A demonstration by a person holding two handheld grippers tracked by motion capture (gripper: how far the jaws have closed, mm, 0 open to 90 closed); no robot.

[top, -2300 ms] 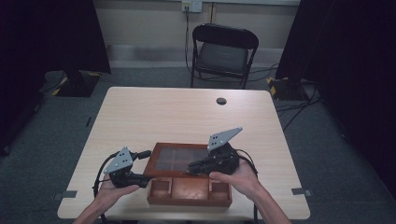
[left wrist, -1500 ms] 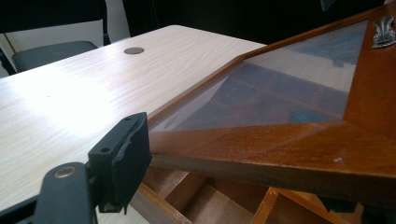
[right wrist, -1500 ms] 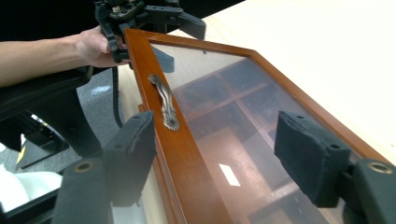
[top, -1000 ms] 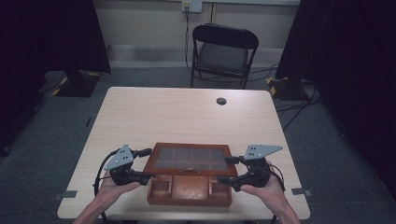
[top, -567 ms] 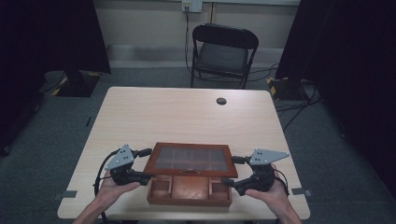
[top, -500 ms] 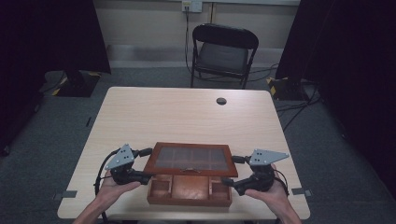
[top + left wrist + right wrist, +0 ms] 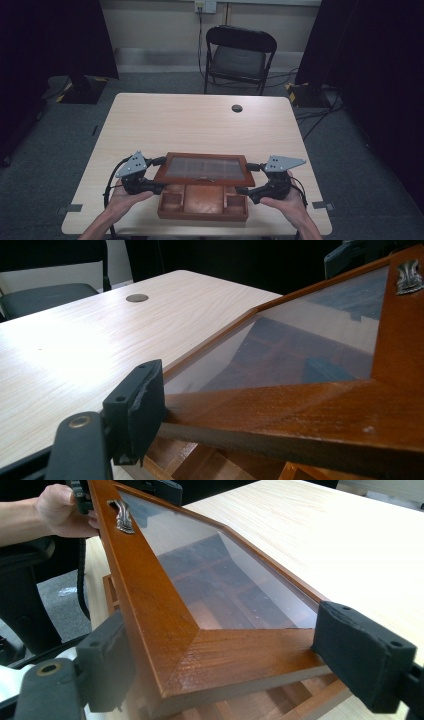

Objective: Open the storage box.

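A brown wooden box (image 7: 202,204) with open compartments sits at the table's near edge. Its glass-paned lid (image 7: 202,169) is tilted up above it. My left gripper (image 7: 159,174) grips the lid's left frame. In the left gripper view one pad (image 7: 135,410) presses on the lid (image 7: 300,405) and the other jaw is hidden; these jaws have just been closing on the frame. My right gripper (image 7: 247,179) holds the lid's right frame. Its jaws widened a moment ago and both pads (image 7: 362,655) now press on the lid (image 7: 165,605).
A metal clasp (image 7: 122,517) sits on the lid's front rail. The far half of the table (image 7: 200,125) is bare but for a round cable hole (image 7: 237,108). A black folding chair (image 7: 240,55) stands beyond the table. Cables trail from both grippers.
The right gripper left the middle of the lid's front and came round to its right side, where it now clamps the frame. The left gripper and the raised lid stayed put.
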